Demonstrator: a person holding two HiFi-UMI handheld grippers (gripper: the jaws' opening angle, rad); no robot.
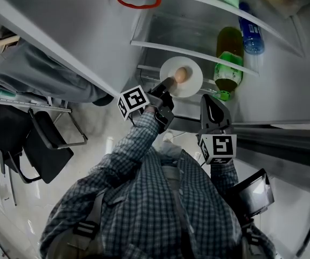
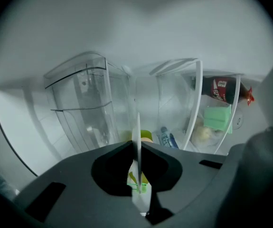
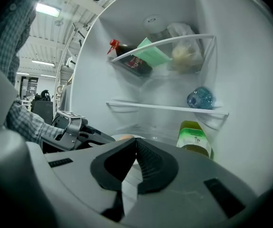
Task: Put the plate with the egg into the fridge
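Open fridge fills the top of the head view, white inside, with glass shelves and door racks. A person in a checked shirt stands at it, both arms reaching in. A black chair stands on the floor at the left edge of that view.

The left gripper is clamped on the near rim of the plate. In the left gripper view the rim shows edge-on as a thin white line pinched between the two jaws. The right gripper is just right of the plate, not touching it. Its jaws are pressed together with nothing between them, as the right gripper view shows.

The plate is inside the fridge, level, at the front edge of a lower shelf; whether it rests on the shelf cannot be told. The egg lies on the plate, toward its left side.

A green-label bottle lies just right of the plate. A blue bottle lies one shelf up, near the right edge. A dark bottle with a red cap and a green packet sit in the top rack.
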